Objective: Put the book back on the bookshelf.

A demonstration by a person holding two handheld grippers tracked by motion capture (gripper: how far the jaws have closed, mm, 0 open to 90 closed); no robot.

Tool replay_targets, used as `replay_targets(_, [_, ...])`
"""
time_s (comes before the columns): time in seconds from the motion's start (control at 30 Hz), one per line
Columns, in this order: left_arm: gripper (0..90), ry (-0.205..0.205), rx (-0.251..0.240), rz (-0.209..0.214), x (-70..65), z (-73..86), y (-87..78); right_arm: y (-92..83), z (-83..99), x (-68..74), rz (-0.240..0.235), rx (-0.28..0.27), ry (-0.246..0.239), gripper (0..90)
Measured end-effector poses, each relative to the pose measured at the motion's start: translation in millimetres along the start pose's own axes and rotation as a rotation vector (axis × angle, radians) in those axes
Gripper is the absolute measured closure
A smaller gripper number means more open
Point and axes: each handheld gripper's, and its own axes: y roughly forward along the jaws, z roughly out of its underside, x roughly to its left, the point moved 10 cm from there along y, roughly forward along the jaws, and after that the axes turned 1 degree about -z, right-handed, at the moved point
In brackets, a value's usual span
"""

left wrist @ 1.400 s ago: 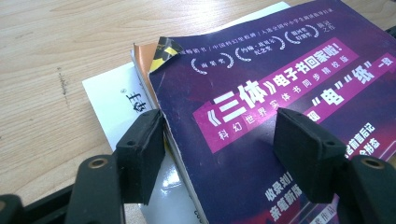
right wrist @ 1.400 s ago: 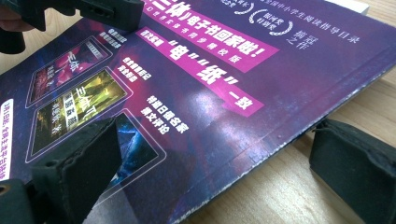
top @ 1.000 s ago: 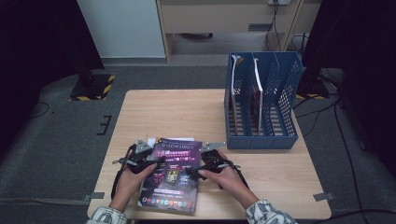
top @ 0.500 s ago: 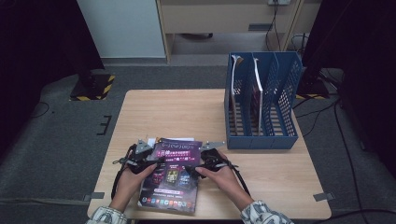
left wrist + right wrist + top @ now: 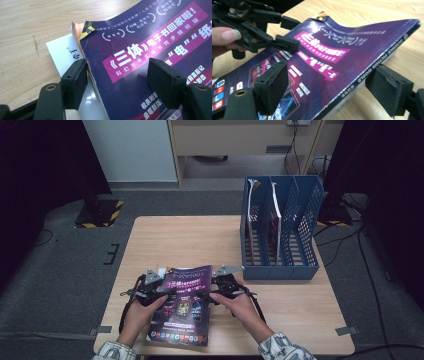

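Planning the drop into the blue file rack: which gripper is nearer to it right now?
Right. The right gripper sits at the magazine's rack-side edge, just short of the blue file rack. The left gripper is on the magazine's far side, farther away.

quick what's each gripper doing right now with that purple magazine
Left gripper: open, jaws straddling the edge of the purple magazine, pads not pressing.
Right gripper: open, jaws just been closing around the magazine's spine, not gripping yet.
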Motion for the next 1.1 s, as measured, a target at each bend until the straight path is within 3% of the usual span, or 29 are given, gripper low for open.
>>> replay_targets(0.33, [32.3,-0.005,-0.002,0.003,0.4,0.3,0.0,22.9,-3.0,11.2,-0.045,0.050,0.002,15.6])
replay_targets(0.53, [32.2,-0.005,-0.002,0.003,0.5,0.3,0.1,35.1,1.7,14.5,-0.035,0.075,0.000,11.6])
replay_targets(0.87, [31.8,-0.005,-0.003,0.006,-0.4,0.0,0.5,31.4,-3.7,17.6,-0.049,0.052,0.020,17.5])
replay_targets(1.1, [31.8,-0.007,-0.001,0.008,-0.3,0.1,0.4,35.3,-2.4,24.0,-0.054,0.056,0.008,16.3])
